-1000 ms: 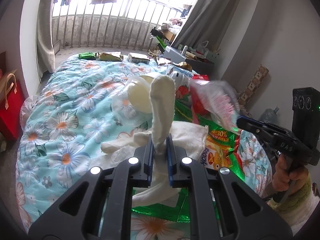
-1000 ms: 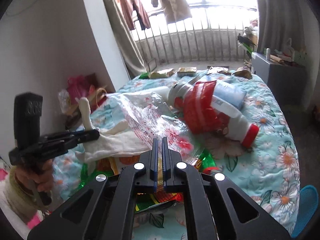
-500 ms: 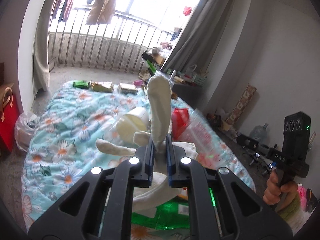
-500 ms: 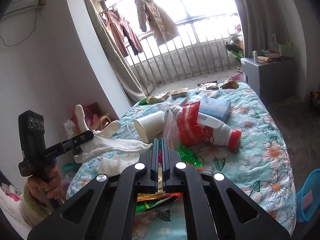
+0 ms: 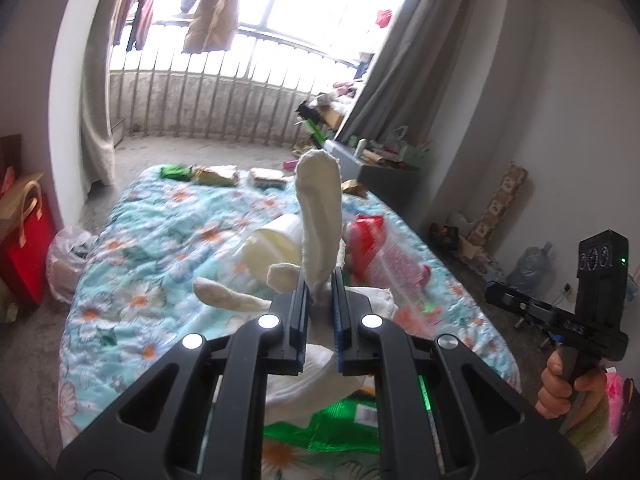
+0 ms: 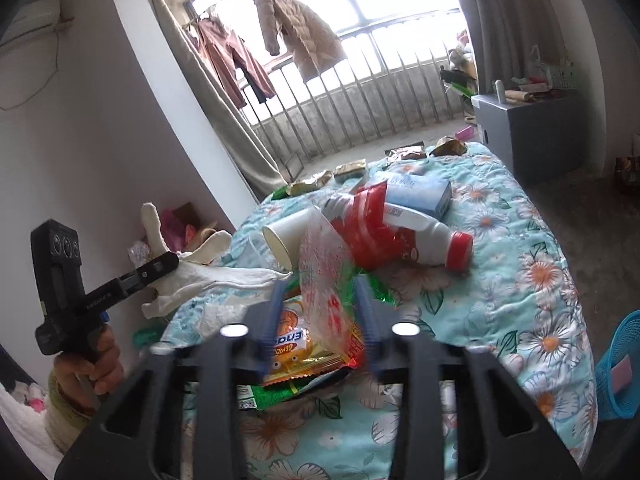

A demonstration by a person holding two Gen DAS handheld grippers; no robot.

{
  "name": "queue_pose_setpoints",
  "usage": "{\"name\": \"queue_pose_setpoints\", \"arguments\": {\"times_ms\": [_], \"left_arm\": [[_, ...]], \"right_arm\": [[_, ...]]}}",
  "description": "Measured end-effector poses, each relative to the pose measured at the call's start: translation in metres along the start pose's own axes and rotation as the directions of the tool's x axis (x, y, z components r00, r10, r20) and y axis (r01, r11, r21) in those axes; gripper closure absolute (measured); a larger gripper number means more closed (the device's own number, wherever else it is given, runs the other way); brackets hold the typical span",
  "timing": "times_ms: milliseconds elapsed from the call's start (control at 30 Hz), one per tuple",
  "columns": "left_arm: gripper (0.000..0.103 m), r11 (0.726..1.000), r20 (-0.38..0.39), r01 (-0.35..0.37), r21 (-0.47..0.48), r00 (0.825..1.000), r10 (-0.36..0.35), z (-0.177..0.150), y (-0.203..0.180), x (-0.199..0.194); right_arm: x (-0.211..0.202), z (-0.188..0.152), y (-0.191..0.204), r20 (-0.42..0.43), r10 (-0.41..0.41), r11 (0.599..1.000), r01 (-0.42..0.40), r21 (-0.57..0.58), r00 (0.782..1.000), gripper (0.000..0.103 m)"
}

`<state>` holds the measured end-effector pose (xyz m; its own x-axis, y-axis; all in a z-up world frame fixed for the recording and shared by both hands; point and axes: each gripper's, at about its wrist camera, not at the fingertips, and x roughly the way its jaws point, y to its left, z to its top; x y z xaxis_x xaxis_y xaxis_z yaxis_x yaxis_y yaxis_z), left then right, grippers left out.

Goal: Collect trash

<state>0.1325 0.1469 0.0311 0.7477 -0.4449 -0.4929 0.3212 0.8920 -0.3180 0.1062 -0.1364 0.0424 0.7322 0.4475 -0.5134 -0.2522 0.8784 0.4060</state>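
We noted floral bedspread [image 6: 532,240] littered; left gripper [image 5: 320,300] pinched white glove [image 5: 318,216], right gripper [image 6: 320,304] jaws just spread around clear wrapper [image 6: 324,264]

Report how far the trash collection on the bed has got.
Nothing visibly binned yet. In hand: the left claw is shut on a white glove, lifted off the bed. The right claw has just been opening around a clear printed plastic bag, pads off it. Left on the floral quilt: paper cup, white bottle with red cap, blue carton, snack wrappers.
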Motion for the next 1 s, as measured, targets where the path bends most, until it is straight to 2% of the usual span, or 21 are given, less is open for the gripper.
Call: {"name": "queue_pose_setpoints", "arguments": {"times_ms": [167, 433, 867, 900, 933, 1000], "left_arm": [[0.095, 0.999, -0.029, -0.023, -0.03, 0.999, 0.022, -0.009, 0.014, 0.004], [0.095, 0.998, -0.056, 0.014, -0.054, 0.998, -0.017, -0.014, 0.02, 0.02], [0.094, 0.995, -0.041, 0.075, -0.059, 0.996, -0.078, -0.005, 0.015, 0.029], [0.094, 0.995, -0.039, 0.076, -0.058, 0.996, -0.079, -0.005, 0.015, 0.029], [0.094, 0.995, -0.038, 0.077, -0.057, 0.996, -0.079, -0.004, 0.015, 0.029], [0.094, 0.996, -0.033, 0.077, -0.054, 0.996, -0.079, -0.004, 0.015, 0.028]], "right_arm": [[0.028, -0.01, 0.025, -0.073, -0.034, 0.994, 0.026, -0.106, 0.997, 0.053], [0.069, -0.026, 0.057, -0.172, -0.105, 0.957, 0.053, -0.285, 0.98, 0.053], [0.093, -0.034, 0.065, -0.225, -0.15, 0.931, 0.061, -0.361, 0.963, 0.053], [0.094, -0.034, 0.065, -0.225, -0.156, 0.93, 0.066, -0.362, 0.962, 0.056], [0.095, -0.034, 0.065, -0.224, -0.163, 0.93, 0.075, -0.359, 0.961, 0.065], [0.094, -0.032, 0.061, -0.223, -0.155, 0.942, 0.075, -0.329, 0.962, 0.076]]}}
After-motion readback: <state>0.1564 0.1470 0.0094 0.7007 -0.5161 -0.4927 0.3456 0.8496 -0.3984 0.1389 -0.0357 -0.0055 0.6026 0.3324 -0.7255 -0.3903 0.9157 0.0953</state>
